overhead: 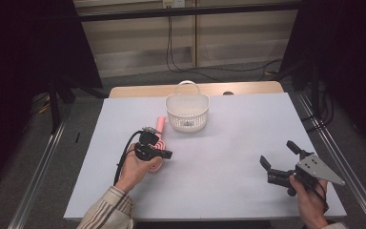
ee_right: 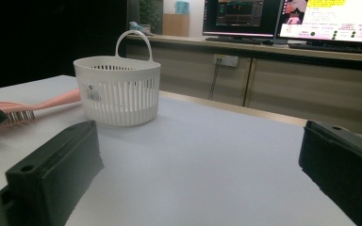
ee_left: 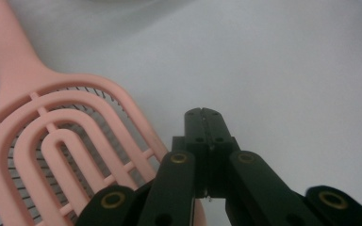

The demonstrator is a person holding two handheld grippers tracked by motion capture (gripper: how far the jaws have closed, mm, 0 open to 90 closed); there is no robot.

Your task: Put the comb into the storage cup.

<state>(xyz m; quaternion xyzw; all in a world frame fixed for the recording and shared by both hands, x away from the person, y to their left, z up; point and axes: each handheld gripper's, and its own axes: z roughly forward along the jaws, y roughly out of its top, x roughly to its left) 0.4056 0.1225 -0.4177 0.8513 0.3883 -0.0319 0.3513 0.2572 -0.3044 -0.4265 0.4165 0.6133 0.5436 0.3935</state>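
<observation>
Two grippers over the table [overhead: 248, 119], one brush in play. Left gripper [ee_left: 204, 113] closed on nothing, tips pressed together just beside the right rim of the pink hairbrush [ee_left: 61, 141]. Right gripper [overhead: 279, 152] spread wide, idle near the right front corner, well apart from everything. Lay flat left of centre, that brush [overhead: 158, 138], bristles seemingly down, long axis running front to back, handle pointing toward the far edge and ending just beside the white basket [overhead: 187, 112]. Best opened first, then shifted over the rim or the handle's neck, closed across the narrow width, lifted level to clear the basket's wall.
</observation>
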